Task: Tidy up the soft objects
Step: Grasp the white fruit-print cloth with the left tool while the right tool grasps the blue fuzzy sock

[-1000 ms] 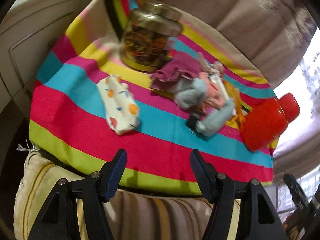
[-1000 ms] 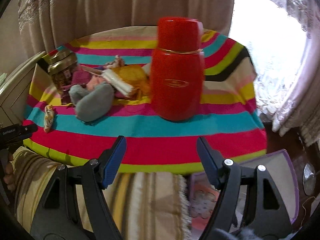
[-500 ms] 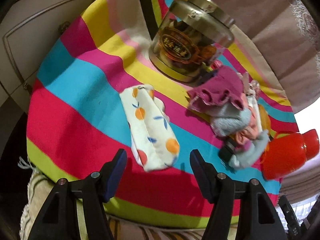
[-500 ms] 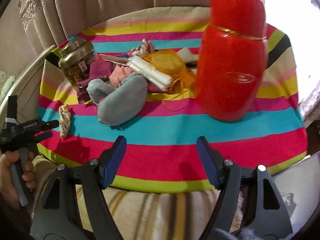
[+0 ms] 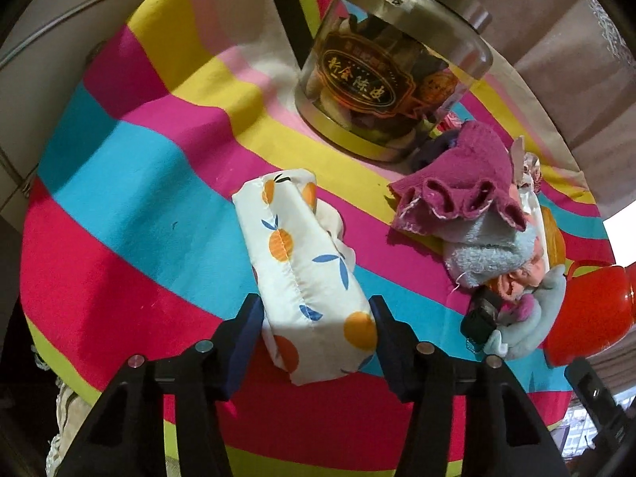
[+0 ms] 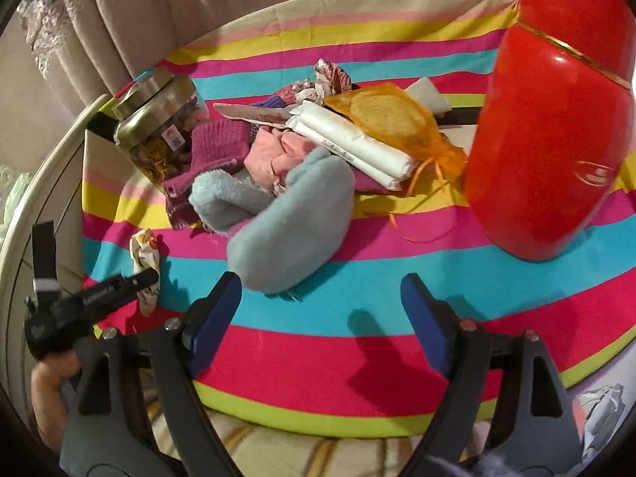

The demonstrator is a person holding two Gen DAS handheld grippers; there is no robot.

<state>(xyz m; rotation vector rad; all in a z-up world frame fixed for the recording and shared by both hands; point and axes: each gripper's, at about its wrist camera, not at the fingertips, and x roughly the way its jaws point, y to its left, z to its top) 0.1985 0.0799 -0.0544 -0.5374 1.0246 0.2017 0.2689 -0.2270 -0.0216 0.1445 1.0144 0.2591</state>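
Note:
A white pouch printed with oranges [image 5: 306,266] lies on the striped tablecloth [image 5: 119,167]. My left gripper [image 5: 316,306] straddles its near end; the jaws are closing and the pads just reach its sides without squeezing it. The right wrist view shows the pouch [image 6: 145,254] small at the left, with the left gripper [image 6: 119,286] on it. My right gripper [image 6: 320,282] hovers low over the cloth, its jaws opening, nothing between them. Just beyond it lies a grey plush piece [image 6: 290,230] at the front of a pile holding a maroon knit [image 5: 457,183] and pink cloth [image 6: 274,151].
A glass jar with a metal lid [image 5: 389,71] stands behind the pouch. A tall red flask [image 6: 556,119] stands at the right. White folded cloth [image 6: 349,143] and an orange mesh bag [image 6: 389,119] top the pile. Curtains hang behind; a hand [image 6: 47,381] holds the left gripper.
Both grippers came forward and down toward the table. The left one went from short of the pouch to straddling it, jaws narrower. The right one neared the grey plush, jaws wider.

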